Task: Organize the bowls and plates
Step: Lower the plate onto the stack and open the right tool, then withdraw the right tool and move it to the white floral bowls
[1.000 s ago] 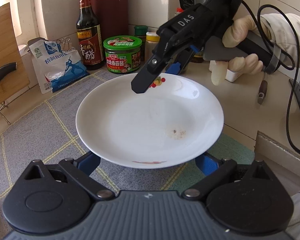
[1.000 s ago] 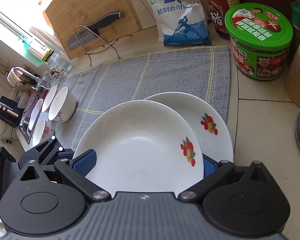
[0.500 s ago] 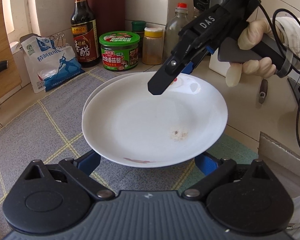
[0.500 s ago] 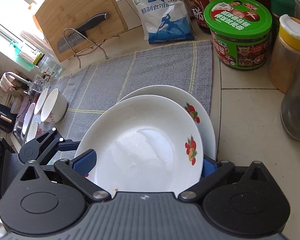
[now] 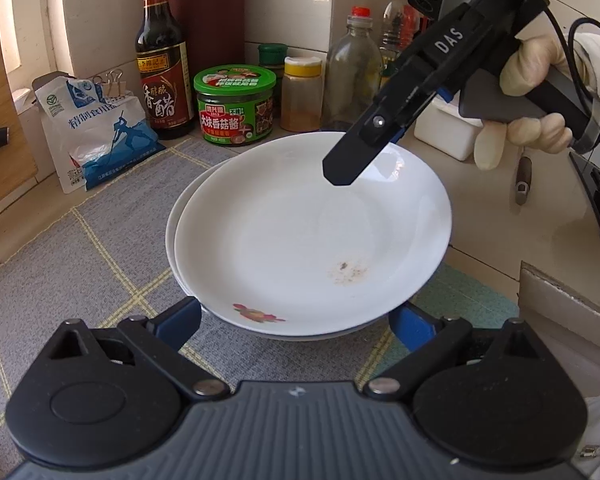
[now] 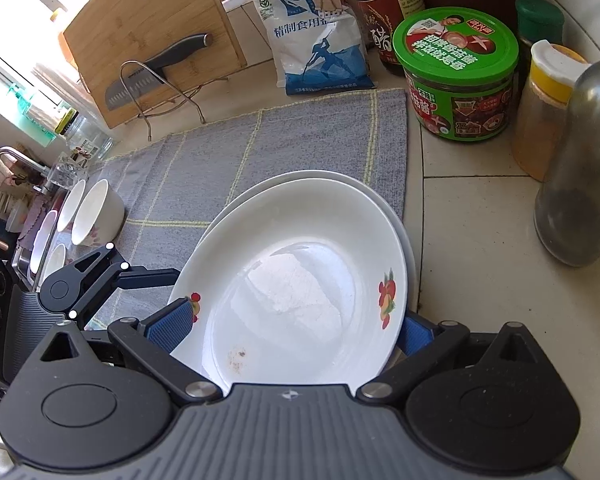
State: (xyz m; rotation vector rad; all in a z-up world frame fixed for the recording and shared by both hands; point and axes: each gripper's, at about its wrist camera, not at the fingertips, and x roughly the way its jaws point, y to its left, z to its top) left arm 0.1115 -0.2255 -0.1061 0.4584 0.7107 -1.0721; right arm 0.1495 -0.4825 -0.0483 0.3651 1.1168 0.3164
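Observation:
A white plate with fruit prints (image 5: 300, 240) lies on top of a second white plate (image 5: 172, 236) on the grey mat (image 5: 80, 260). In the right wrist view the top plate (image 6: 300, 280) nearly covers the lower plate (image 6: 320, 178). My left gripper (image 5: 296, 322) is open, its blue pads either side of the plates' near rim. My right gripper (image 6: 296, 328) is open with its pads astride the opposite rim; one right finger (image 5: 356, 156) hangs over the plate. Several white bowls (image 6: 96, 216) stand at the mat's far left.
A green-lidded jar (image 5: 234, 104), vinegar bottle (image 5: 162, 60), spice jar (image 5: 302, 92), glass bottle (image 5: 354, 76) and salt bag (image 5: 100, 136) line the wall. A cutting board (image 6: 152, 36) with a knife (image 6: 160, 68) stands behind the mat. A white box (image 5: 448, 132) sits right.
The held plate has come down onto the second plate and now nearly covers it. Both grippers have moved with it toward the jars; the stack now rests on the mat.

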